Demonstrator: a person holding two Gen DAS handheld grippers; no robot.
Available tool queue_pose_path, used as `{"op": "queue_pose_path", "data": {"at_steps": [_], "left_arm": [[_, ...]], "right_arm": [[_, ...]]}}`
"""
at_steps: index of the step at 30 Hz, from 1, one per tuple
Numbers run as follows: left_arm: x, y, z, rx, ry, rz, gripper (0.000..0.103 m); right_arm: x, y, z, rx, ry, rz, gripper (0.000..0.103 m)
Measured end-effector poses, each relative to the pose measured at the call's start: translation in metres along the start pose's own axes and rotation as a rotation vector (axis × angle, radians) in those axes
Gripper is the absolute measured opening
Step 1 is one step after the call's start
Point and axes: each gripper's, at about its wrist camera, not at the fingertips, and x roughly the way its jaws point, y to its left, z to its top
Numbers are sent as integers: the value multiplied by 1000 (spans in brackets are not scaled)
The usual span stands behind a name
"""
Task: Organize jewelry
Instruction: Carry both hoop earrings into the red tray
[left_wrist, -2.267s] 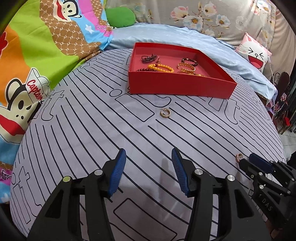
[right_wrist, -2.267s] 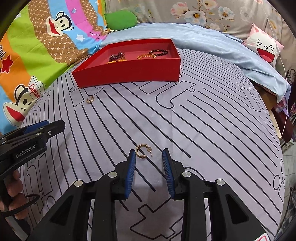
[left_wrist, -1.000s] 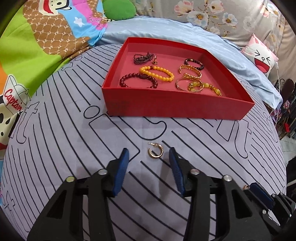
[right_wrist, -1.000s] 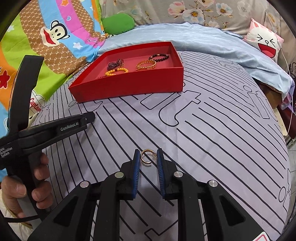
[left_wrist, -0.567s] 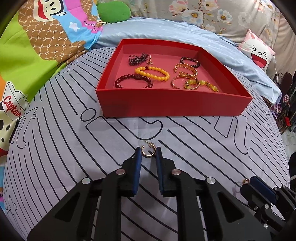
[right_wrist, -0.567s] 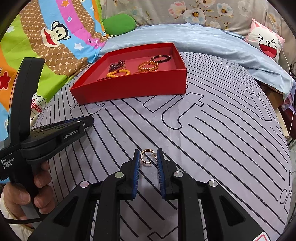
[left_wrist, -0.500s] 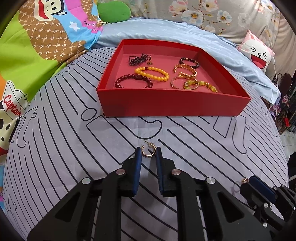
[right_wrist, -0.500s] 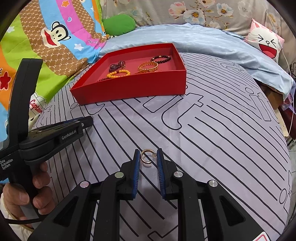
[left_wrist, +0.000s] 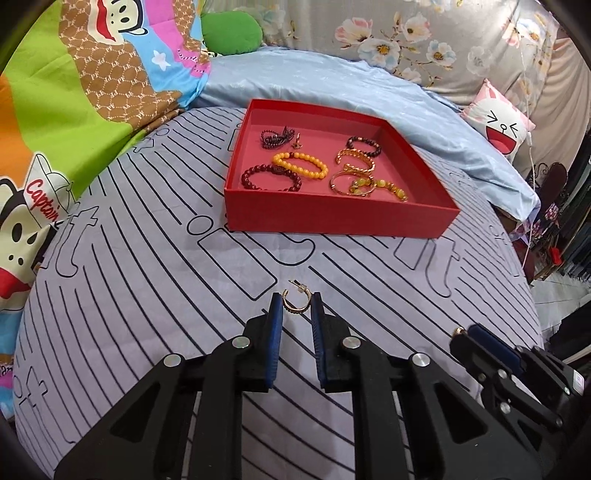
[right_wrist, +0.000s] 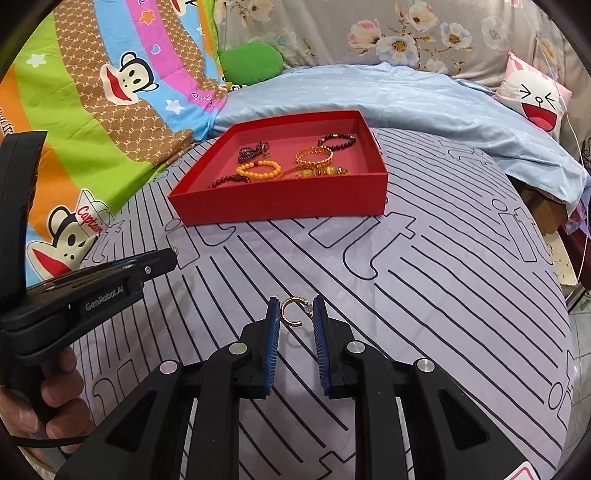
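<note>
My left gripper (left_wrist: 296, 303) is shut on a gold hoop earring (left_wrist: 296, 301), pinched between its blue pads and raised above the grey striped bedspread (left_wrist: 147, 288). My right gripper (right_wrist: 295, 312) is shut on a second gold hoop earring (right_wrist: 290, 311), likewise held clear of the cloth. Beyond both stands a red box (left_wrist: 332, 218) (right_wrist: 288, 206) with a pink floor, holding several bead bracelets and gold bangles. The right gripper's tip (left_wrist: 476, 336) shows at the lower right of the left wrist view. The left gripper (right_wrist: 162, 260) shows at the left of the right wrist view.
A person's hand (right_wrist: 55, 402) holds the left gripper's handle. A cartoon monkey quilt (left_wrist: 74, 122) lies to the left, a light blue sheet (left_wrist: 351, 88) behind the box, a green cushion (left_wrist: 232, 37) and a pink cat pillow (left_wrist: 502, 125) at the back. The bed's edge falls away on the right.
My left gripper closed on the earring on the bedspread and lifted it, drawing back from the red box. The right gripper kept its earring and stayed nearly still.
</note>
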Motion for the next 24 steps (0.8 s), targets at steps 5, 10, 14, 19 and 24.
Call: {"op": "queue_pose_path", "data": {"at_steps": [5,10,14,19,24], "left_arm": [[-15,-6,2,16,-17,-16,15],[-26,-12,9,41,-39,-23,15],[-29,-14,19,50,-50,-22,15],[-31,-16,35,64,-74,-9,15],[-21,-20,53,79,-89,5,15]], "right_arm": [[-7,5,8,-12,-25,2,17],[-12,7,21,-20,-52,7,17],[-12,9,35,-34,-77,1,17],[-9,12,58,-44,-107,5,17],[1,14,77,-53,-127,-1,17]]}}
